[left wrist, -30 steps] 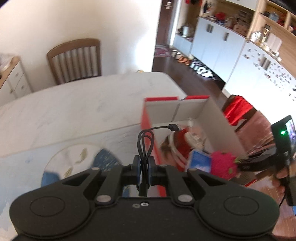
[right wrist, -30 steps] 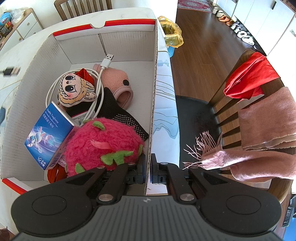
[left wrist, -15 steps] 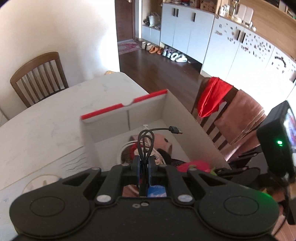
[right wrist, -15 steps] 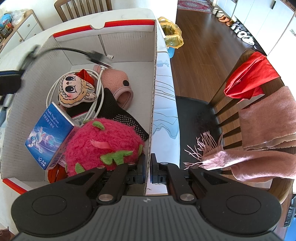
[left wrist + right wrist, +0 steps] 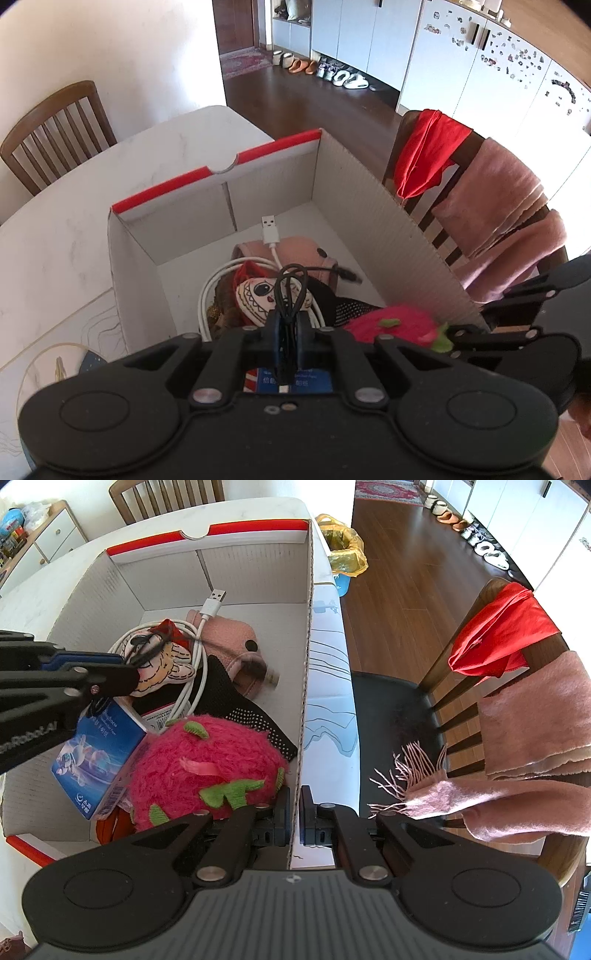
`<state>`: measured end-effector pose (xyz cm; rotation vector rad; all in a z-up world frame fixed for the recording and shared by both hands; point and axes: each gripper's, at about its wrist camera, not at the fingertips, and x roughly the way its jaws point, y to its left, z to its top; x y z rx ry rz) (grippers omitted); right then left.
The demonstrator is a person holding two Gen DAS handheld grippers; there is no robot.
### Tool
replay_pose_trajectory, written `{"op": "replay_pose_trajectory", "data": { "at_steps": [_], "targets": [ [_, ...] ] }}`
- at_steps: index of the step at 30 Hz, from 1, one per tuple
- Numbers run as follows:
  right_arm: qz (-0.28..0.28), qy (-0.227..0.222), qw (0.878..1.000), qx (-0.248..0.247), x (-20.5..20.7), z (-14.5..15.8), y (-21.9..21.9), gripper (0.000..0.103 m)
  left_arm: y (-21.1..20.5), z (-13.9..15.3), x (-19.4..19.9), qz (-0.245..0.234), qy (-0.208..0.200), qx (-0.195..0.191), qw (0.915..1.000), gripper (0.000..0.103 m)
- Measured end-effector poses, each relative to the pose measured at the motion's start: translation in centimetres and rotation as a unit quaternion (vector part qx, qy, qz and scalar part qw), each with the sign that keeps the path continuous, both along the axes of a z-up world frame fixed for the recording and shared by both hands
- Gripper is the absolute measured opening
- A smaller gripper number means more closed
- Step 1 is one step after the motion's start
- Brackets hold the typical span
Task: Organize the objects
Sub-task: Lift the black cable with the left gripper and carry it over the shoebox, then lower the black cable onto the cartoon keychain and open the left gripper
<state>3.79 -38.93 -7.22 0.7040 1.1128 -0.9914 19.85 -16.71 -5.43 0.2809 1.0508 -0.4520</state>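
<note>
A white cardboard box (image 5: 221, 168) (image 5: 251, 530) with red rims stands on the marble table. Inside lie a pink dragon-fruit plush (image 5: 207, 760), a blue carton (image 5: 96, 753), a cartoon-face plush (image 5: 258, 295) (image 5: 166, 664), a white USB cable (image 5: 210, 605), a pink slipper (image 5: 229, 635) and a black mesh glove (image 5: 236, 705). My left gripper (image 5: 290, 325) (image 5: 125, 668) hangs over the box's contents, shut on a looped black cable (image 5: 291, 284) (image 5: 146, 648). My right gripper (image 5: 295, 812) is shut on the box's right wall (image 5: 306, 664) near its front corner.
A wooden chair (image 5: 480, 686) beside the box carries a red cloth (image 5: 498, 635) and a pink fringed scarf (image 5: 517, 794). Another chair (image 5: 55, 129) stands at the table's far end. A bin with a yellow bag (image 5: 343, 550) sits on the floor. A printed mat (image 5: 55, 350) lies left of the box.
My left gripper carried the black cable from beside the box's left wall to above its inside and sank lower. The right gripper and the box stayed put.
</note>
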Motion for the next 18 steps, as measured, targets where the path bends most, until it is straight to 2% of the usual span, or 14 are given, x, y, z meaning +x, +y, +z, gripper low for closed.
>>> {"op": "replay_pose_trajectory", "data": {
  "at_steps": [8,11,13,18],
  "targets": [
    [0.002,0.001,1.0,-0.001,-0.01,-0.02,0.0,0.004,-0.18,-0.48,0.4,-0.002,0.006,-0.002,1.0,0.019],
    [0.003,0.001,1.0,-0.001,-0.04,-0.02,-0.04,0.004,-0.17,-0.54,0.33,-0.002,0.003,-0.001,1.0,0.036],
    [0.005,0.002,1.0,-0.002,-0.01,-0.06,-0.02,0.004,-0.04,-0.48,0.24,-0.001,0.0,-0.003,1.0,0.052],
    [0.008,0.003,1.0,-0.003,-0.02,-0.07,-0.03,0.004,0.52,-0.01,-0.24,-0.001,-0.008,-0.01,0.9999,0.057]
  ]
}}
